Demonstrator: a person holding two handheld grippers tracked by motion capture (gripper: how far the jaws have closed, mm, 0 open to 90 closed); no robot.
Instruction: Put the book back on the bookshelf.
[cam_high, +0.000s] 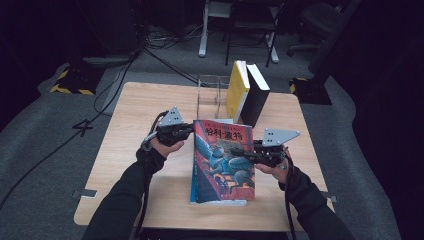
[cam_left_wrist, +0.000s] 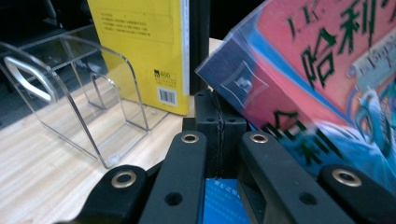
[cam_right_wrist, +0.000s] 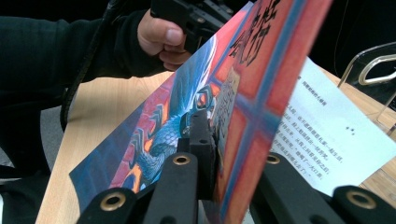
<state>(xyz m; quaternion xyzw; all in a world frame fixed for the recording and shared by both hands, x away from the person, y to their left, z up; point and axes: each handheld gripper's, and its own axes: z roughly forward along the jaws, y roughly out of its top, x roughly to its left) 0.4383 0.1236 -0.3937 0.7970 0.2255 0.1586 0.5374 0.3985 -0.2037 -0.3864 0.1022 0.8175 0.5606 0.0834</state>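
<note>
The wooden table (cam_high: 130, 150) carries a clear rack (cam_high: 209, 95), two upright books and a sheet of paper (cam_right_wrist: 327, 140).

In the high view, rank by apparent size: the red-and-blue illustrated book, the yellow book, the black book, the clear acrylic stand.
1. Red-and-blue illustrated book, clearly largest, though nearest the camera.
2. Yellow book and black book: upright, about alike, left unranked.
3. Clear acrylic stand, looks smallest; its transparent edges are hard to trace.
</note>
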